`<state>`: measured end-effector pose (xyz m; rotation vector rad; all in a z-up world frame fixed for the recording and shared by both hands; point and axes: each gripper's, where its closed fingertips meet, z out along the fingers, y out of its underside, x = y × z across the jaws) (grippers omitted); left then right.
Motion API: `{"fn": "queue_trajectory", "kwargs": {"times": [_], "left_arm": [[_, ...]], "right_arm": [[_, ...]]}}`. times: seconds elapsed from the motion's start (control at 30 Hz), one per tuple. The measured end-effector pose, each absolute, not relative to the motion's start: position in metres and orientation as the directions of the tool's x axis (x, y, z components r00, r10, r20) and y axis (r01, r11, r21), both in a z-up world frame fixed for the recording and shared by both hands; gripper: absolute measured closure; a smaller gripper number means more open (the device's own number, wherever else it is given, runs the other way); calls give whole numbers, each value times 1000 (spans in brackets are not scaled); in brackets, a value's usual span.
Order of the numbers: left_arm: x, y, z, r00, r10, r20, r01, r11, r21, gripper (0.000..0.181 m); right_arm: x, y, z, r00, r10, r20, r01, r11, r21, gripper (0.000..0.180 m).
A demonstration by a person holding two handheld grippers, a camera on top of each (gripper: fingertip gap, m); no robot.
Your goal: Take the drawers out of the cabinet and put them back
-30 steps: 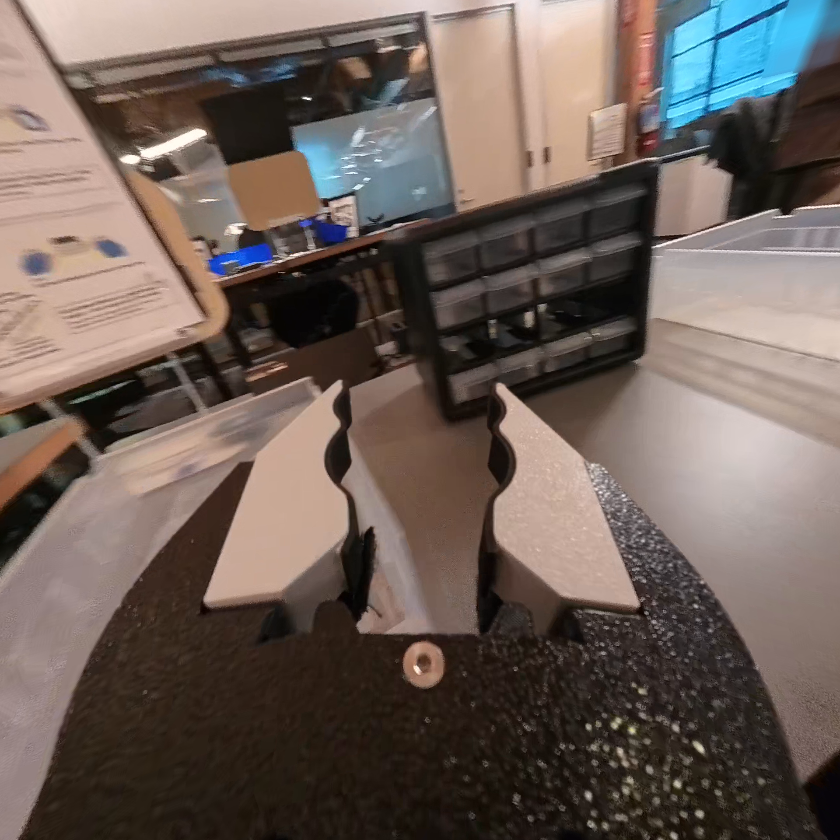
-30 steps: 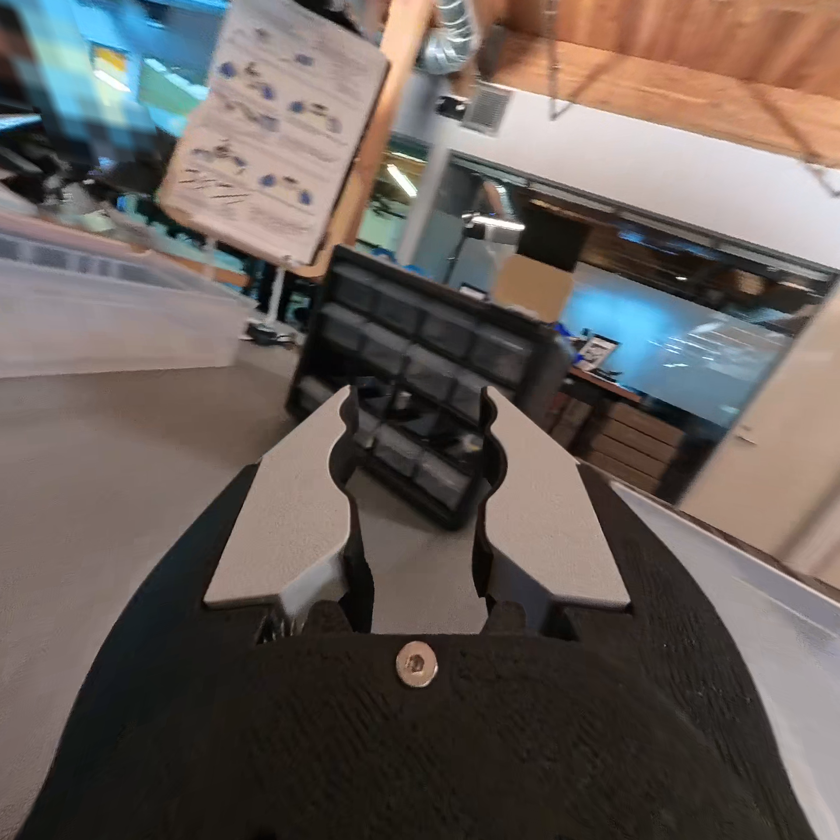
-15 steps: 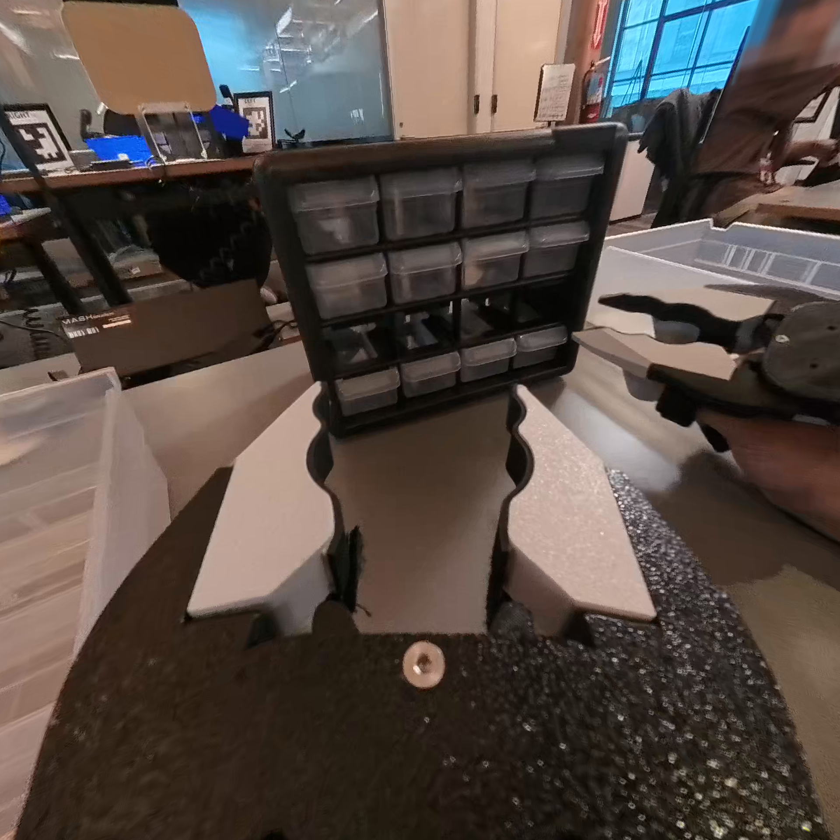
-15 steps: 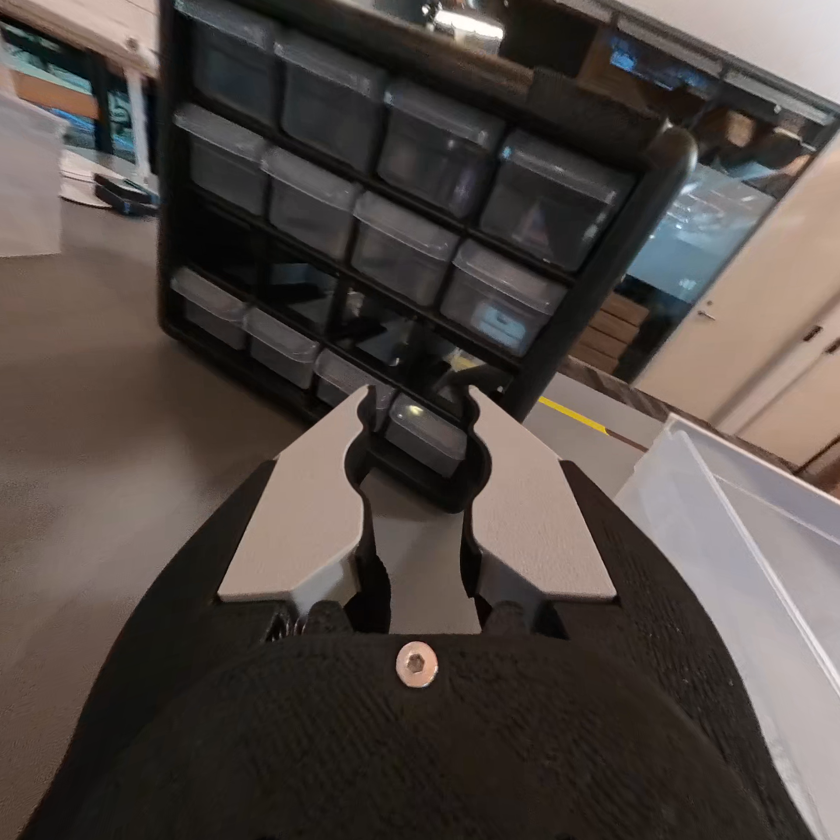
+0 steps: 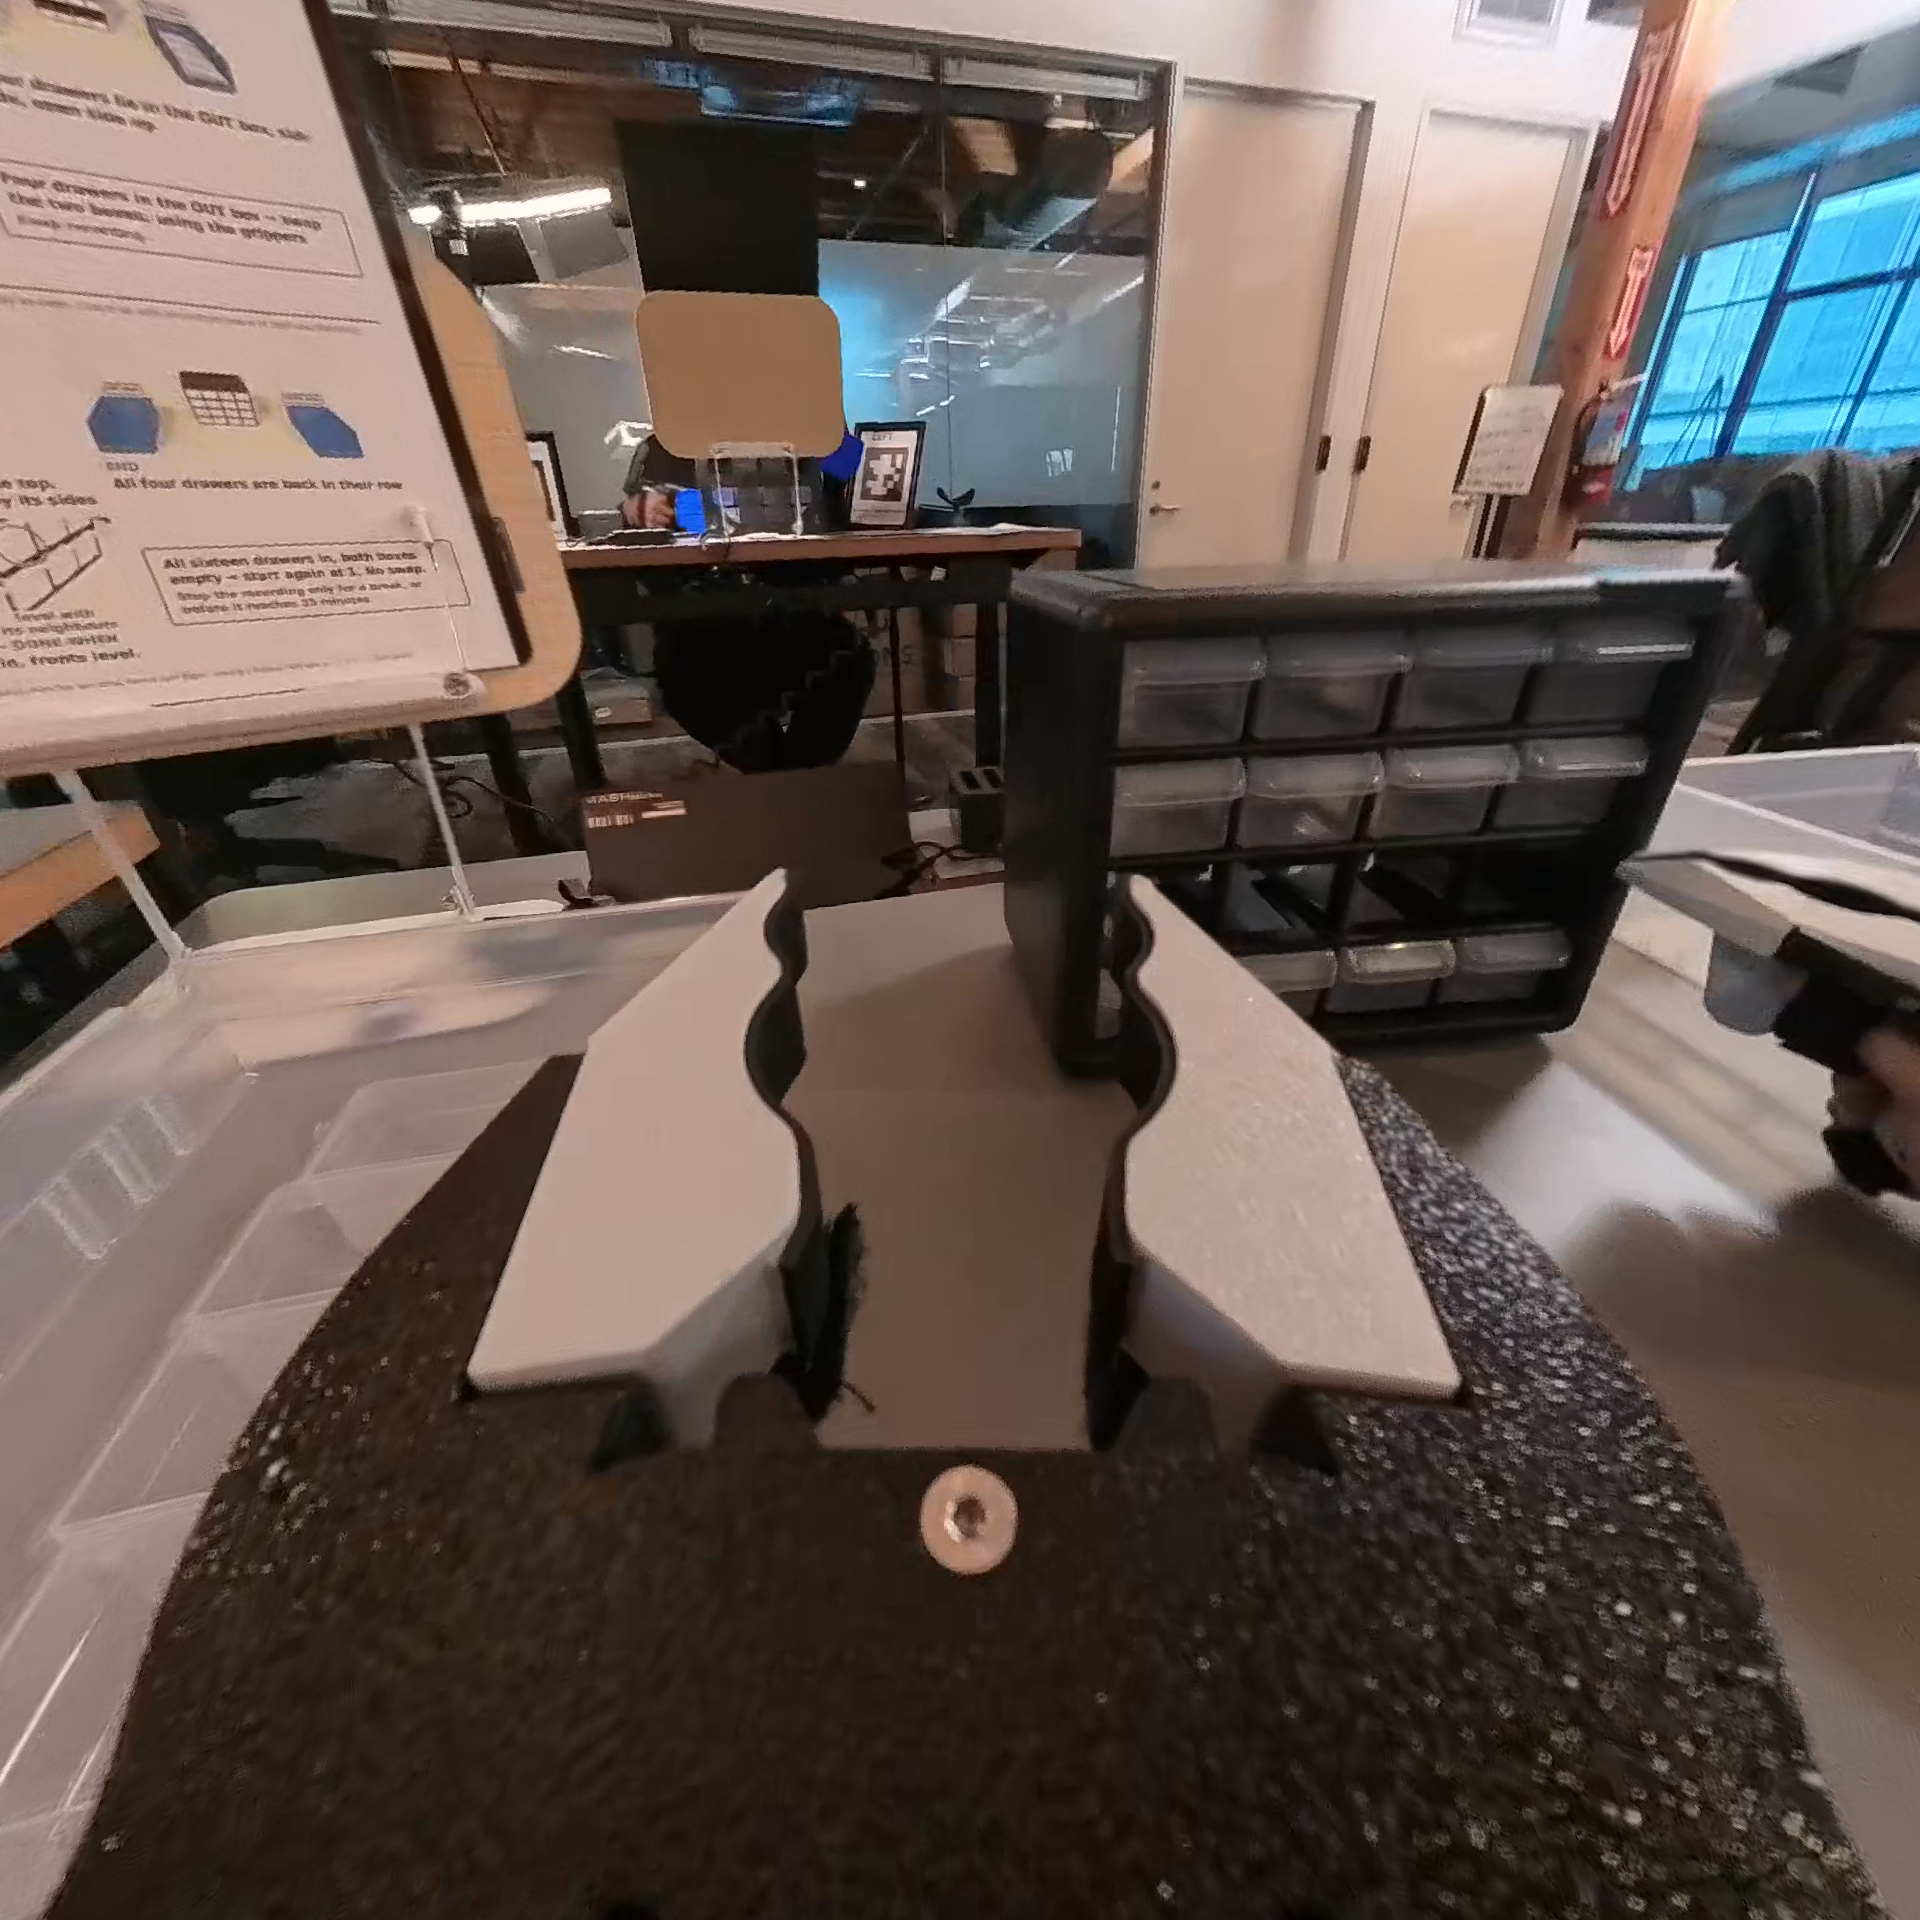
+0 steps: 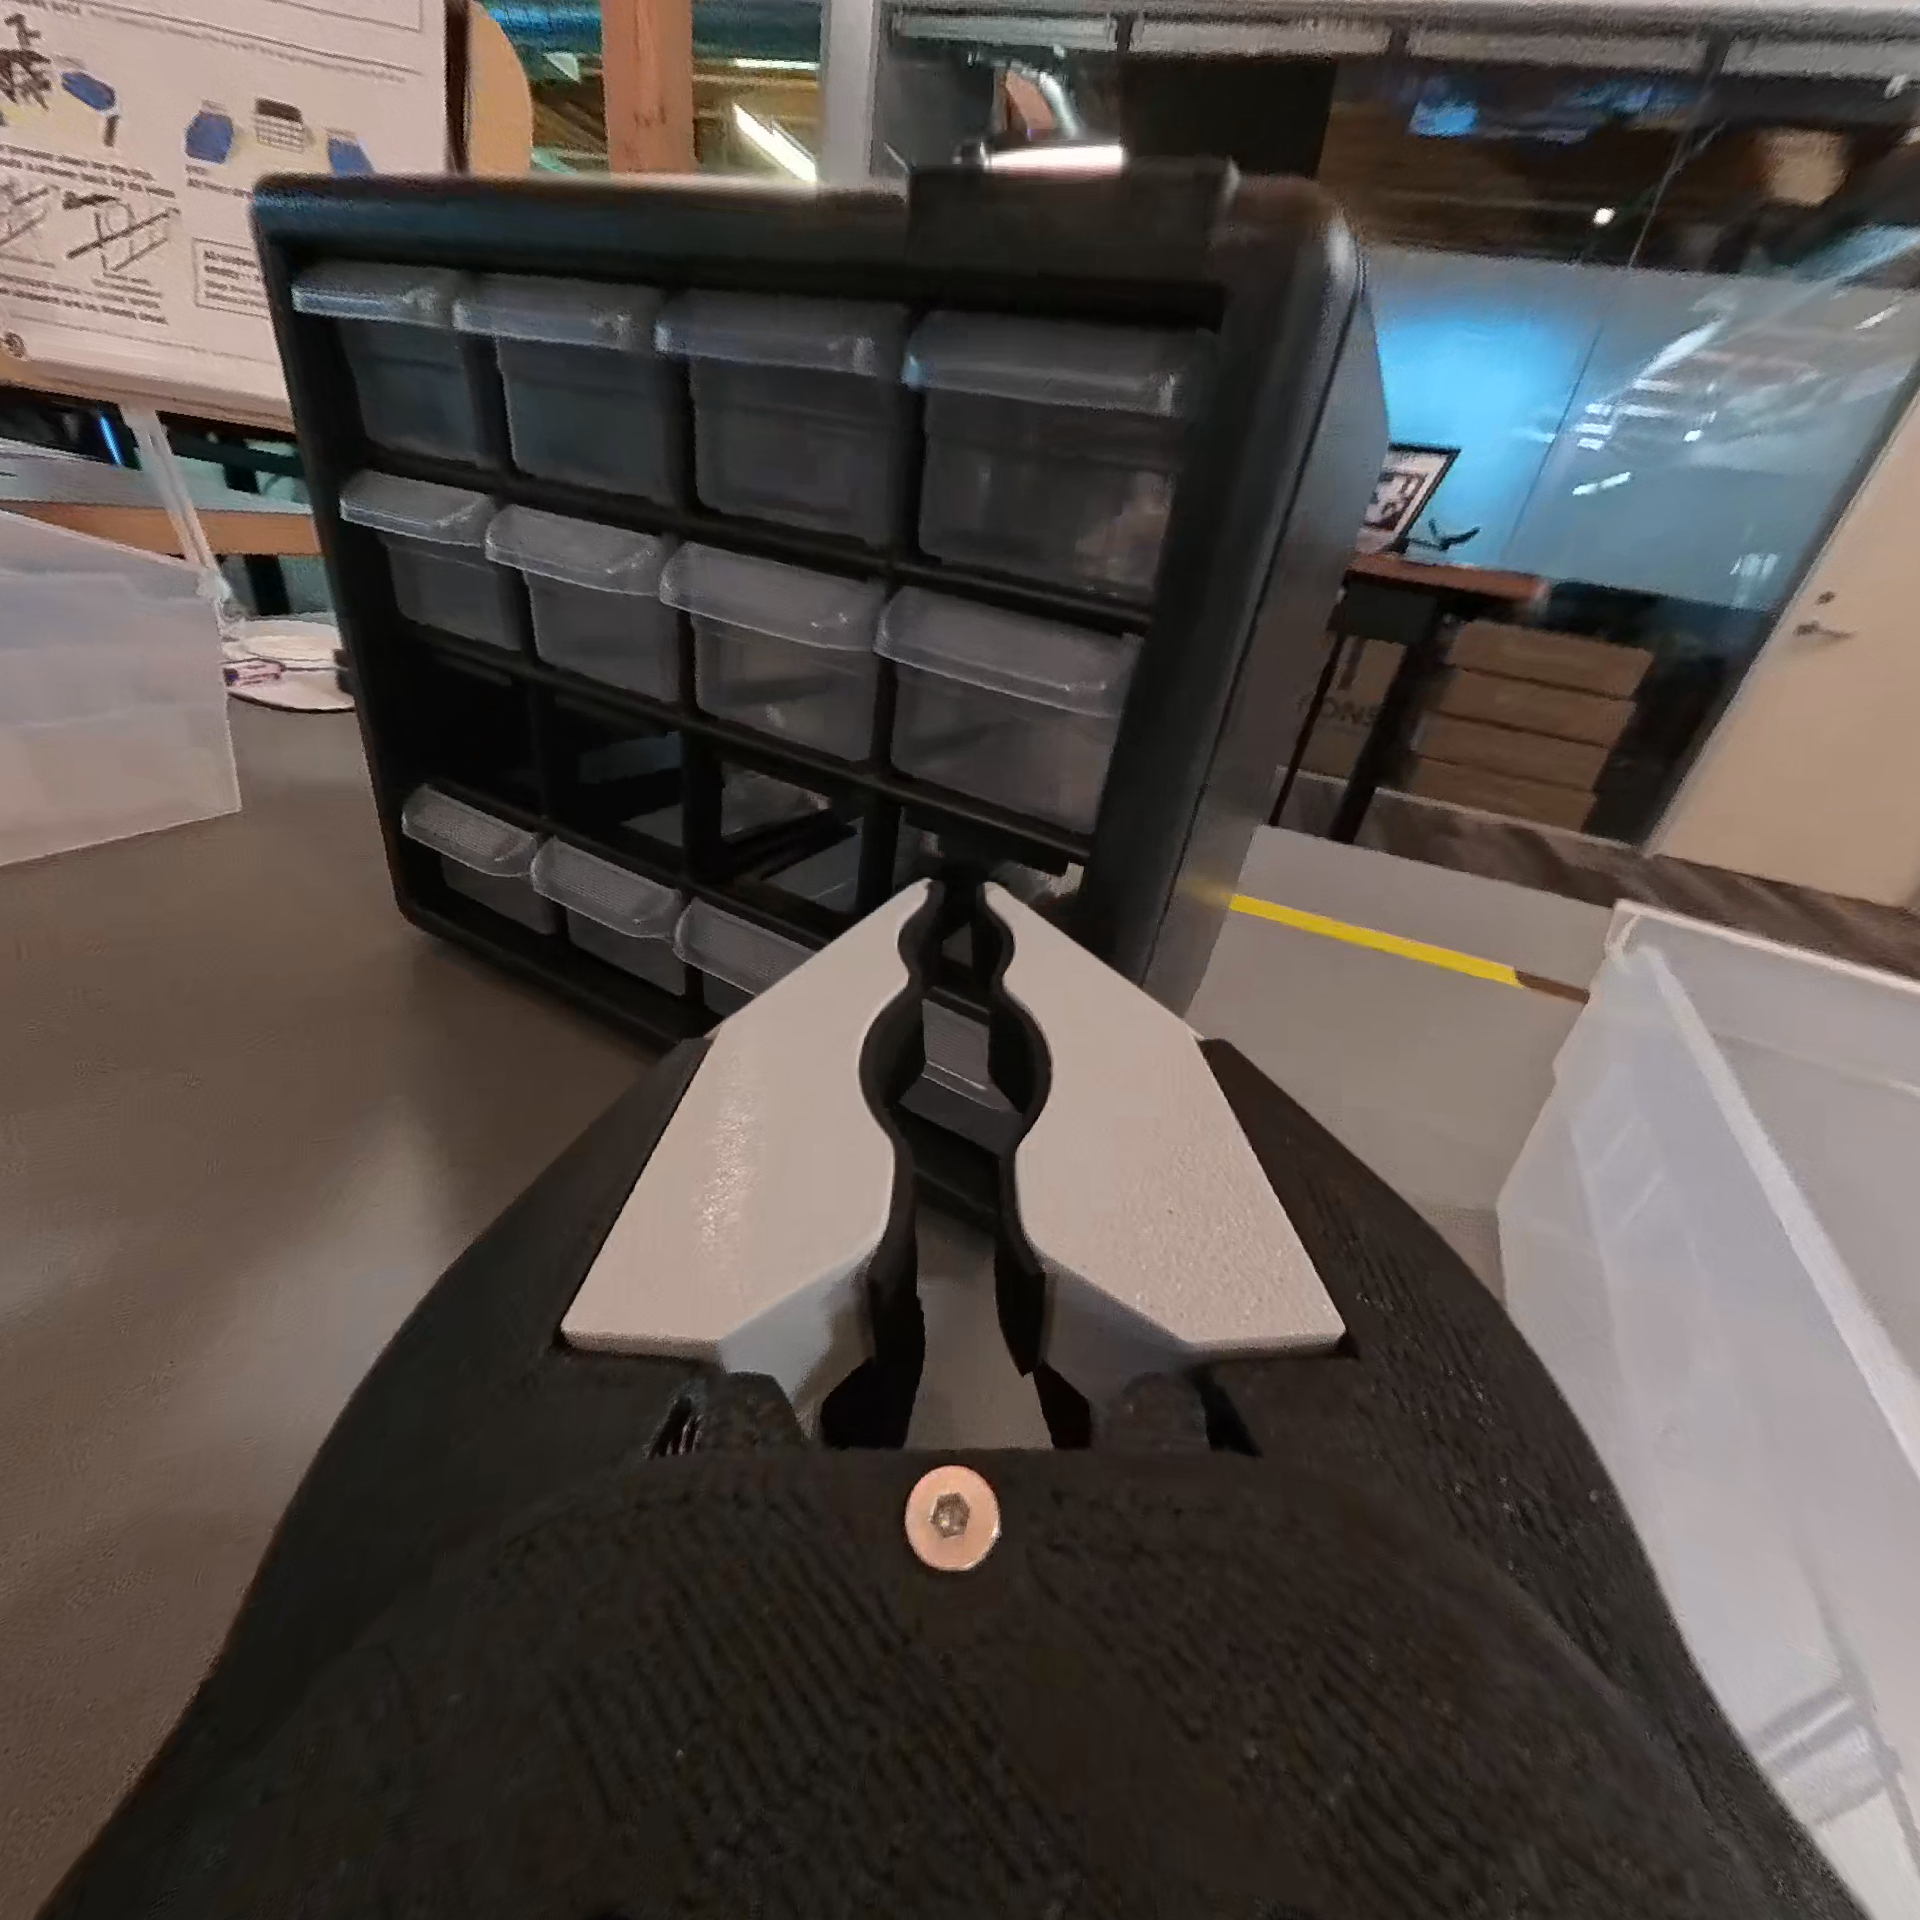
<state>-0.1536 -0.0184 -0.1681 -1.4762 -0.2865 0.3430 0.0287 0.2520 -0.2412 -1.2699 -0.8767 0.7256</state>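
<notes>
A grey tabletop in an open workshop, glass partitions and desks behind, carries a black cabinet of small clear drawers, flanked by clear plastic bins at 3 o'clock and 9 o'clock in the right wrist view. The cabinet's top two rows are full; the third row stands empty, dark bays showing, and the bottom row holds drawers, at least three of them in view.

Half a second ago the right gripper had its fingers spread and sat farther back. Now it is closer in, the fingers drawn nearly together with only a thin wavy slit between them, the tips at the cabinet's lower right, about 12 o'clock in its own view. Whether they pinch a drawer lip there cannot be told; the spot is hidden behind the tips.

The left gripper, fingers wide apart and holding nothing, has swung leftward: the cabinet, centred before, now sits at 1 o'clock, and a clear bin fills 9 o'clock.

The shift suggests the right side is taking on a bottom-row drawer at the right end while the left waits.
</notes>
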Motion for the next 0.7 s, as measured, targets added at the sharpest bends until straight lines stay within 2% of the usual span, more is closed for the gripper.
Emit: {"fn": "queue_trajectory", "kwargs": {"times": [0.33,0.7], "left_arm": [[-171,-48,-133,895,445,-23,-97,144,-985,126],[-197,-72,-123,855,519,-4,-107,169,-980,128]], "right_arm": [[24,272,-251,521,841,146,80,122,-989,180],[14,294,-254,566,804,183,131,131,-983,180]]}}
